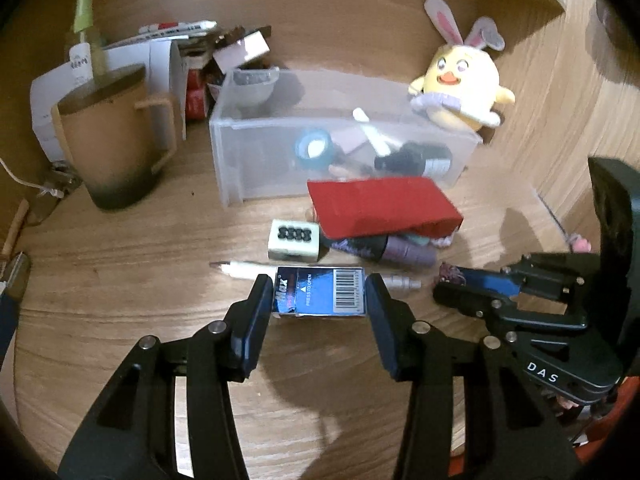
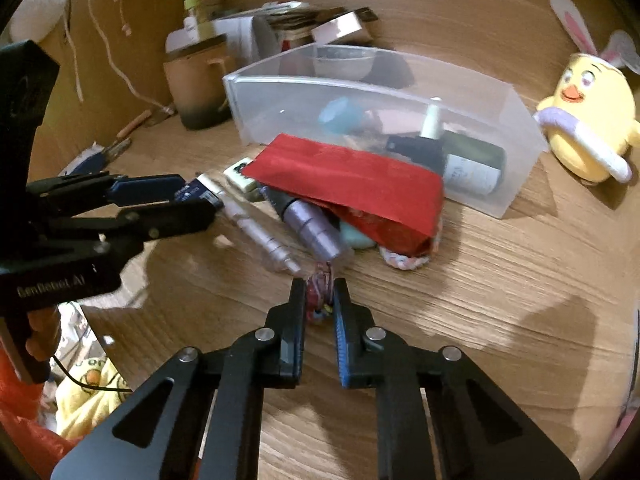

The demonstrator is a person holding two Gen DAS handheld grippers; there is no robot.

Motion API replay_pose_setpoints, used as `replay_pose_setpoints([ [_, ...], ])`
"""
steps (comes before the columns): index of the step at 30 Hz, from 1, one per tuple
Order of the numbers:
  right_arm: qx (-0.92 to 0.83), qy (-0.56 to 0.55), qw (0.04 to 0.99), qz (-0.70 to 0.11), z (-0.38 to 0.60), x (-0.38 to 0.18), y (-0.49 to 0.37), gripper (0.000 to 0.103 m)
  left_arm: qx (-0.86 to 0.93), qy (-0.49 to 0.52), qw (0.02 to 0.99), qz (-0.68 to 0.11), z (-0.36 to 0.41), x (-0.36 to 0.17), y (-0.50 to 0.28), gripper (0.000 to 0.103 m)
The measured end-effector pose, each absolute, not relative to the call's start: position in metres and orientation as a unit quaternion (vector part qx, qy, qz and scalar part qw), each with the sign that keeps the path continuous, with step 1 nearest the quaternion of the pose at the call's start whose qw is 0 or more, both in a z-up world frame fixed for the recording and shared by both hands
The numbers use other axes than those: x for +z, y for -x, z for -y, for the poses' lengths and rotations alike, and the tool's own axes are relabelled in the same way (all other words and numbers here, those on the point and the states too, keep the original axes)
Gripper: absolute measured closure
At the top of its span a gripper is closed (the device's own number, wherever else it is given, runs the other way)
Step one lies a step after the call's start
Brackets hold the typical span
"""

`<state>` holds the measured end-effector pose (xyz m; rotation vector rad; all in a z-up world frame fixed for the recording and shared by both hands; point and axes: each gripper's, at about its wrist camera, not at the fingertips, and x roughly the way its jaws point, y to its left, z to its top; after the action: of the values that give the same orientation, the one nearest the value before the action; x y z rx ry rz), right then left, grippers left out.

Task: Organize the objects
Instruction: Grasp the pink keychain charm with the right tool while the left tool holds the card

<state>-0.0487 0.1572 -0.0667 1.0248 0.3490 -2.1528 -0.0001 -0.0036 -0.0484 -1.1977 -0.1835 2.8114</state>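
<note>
Both tilt downward: left gripper (image 1: 320, 300) fingers clamp blue box (image 1: 320, 295); right gripper (image 2: 320, 300) pinches woven trinket (image 2: 319, 294).

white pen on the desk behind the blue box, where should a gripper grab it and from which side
Grip the white pen on its bare barrel near the pointed tip, from above, jaws across the barrel. It lies flat, and the rest hides behind the blue box clamped in the left gripper. The green eraser sits close behind, so clearance looks tight.

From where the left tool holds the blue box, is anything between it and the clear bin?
Yes. The red packet, a white fidget block and purple tubes lie between the blue box and the clear bin.
</note>
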Motion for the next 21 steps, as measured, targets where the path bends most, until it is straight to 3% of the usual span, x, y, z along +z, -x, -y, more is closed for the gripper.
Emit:
replay_pose_setpoints([
  [21,-0.889,-0.314,0.323,-0.073,-0.188,-0.002,0.080,0.092,0.947,0.310,0.023,0.084,0.008,0.012,0.021,0.056],
])
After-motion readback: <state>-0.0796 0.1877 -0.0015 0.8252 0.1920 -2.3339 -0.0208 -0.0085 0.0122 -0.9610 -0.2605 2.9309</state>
